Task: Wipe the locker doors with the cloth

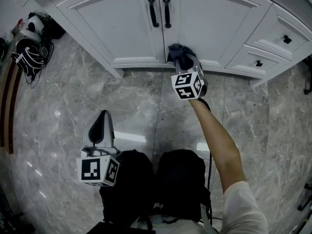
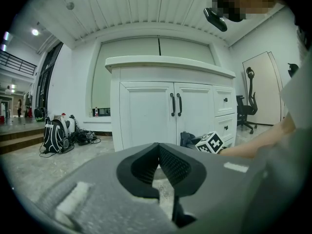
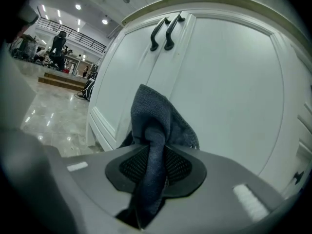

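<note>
The white locker has two doors, left door and right door, with black handles at the middle seam. My right gripper is shut on a dark blue-grey cloth and holds it against the bottom left corner of the right door. In the right gripper view the cloth is pinched between the jaws, close to the right door. My left gripper hangs low over the marble floor, away from the locker, shut with nothing in it. In its own view the left gripper faces the locker.
Drawers sit right of the doors. Backpacks and cables lie on the floor at the far left by a raised step. An office chair stands to the right. The person's knees in black trousers are just behind the grippers.
</note>
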